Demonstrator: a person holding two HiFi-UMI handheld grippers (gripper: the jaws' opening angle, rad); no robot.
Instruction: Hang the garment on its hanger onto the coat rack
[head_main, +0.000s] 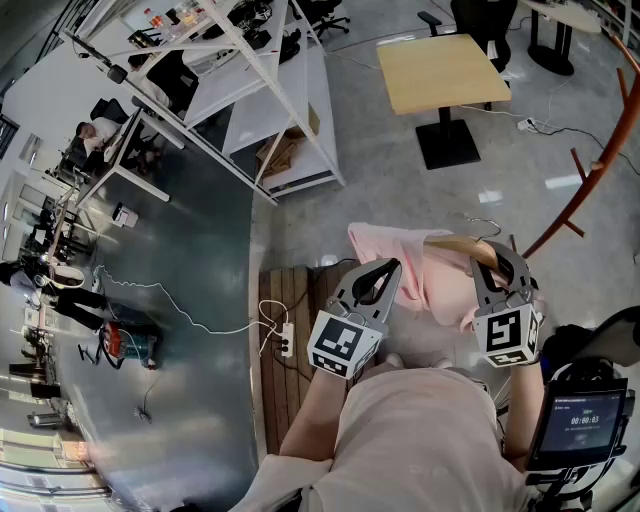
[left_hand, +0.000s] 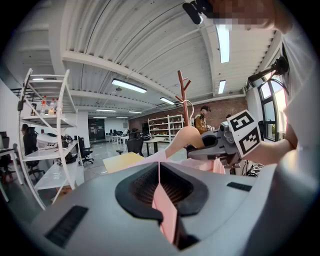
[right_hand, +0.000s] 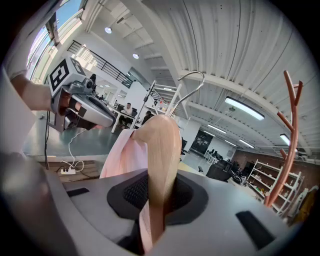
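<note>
A pink garment (head_main: 415, 270) hangs on a wooden hanger (right_hand: 161, 165) with a metal hook (right_hand: 192, 85). My right gripper (head_main: 497, 272) is shut on the hanger's wooden arm, with pink cloth pinched beside it. My left gripper (head_main: 370, 285) is shut on a fold of the pink garment (left_hand: 165, 210). In the left gripper view the hanger's end (left_hand: 187, 136) and the right gripper (left_hand: 220, 142) show ahead. The reddish-brown coat rack (head_main: 590, 180) stands at the right, and its pegs (right_hand: 290, 100) rise beyond the hanger. The rack (left_hand: 182, 97) shows in the left gripper view too.
A wooden-top table (head_main: 440, 70) stands ahead. White shelving (head_main: 250, 90) runs at the upper left. A power strip with a cable (head_main: 285, 340) lies by a wooden platform (head_main: 290, 350). A tablet screen (head_main: 585, 415) sits low right. People sit at desks far left.
</note>
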